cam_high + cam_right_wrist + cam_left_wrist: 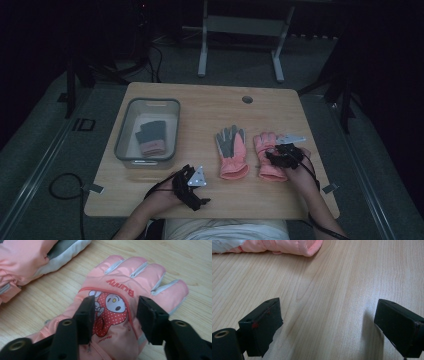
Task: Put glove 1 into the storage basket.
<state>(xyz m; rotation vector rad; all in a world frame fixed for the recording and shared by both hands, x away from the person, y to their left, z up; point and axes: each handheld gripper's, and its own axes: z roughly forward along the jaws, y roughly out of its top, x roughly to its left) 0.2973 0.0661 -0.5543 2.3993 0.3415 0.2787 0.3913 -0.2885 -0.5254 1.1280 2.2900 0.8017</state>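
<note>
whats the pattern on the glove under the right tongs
Pink glove with a red polka-dot cartoon bunny patch and "Bunny" lettering; clearest in the right gripper view.

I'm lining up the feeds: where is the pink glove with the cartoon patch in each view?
High view: the patch glove lies right of centre on the table, partly under the right gripper.
Left gripper view: I cannot tell; the pink fabric at the top edge may be the other glove.
Right gripper view: centre, patch up, between the open jaws.
Shared landmark: the light wood tabletop.

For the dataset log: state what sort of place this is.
Probably a lab recording station: a bare wooden table on grey carpet, handheld gripper with trailing cable, and staged props, pink gloves and a grey bin.
</note>
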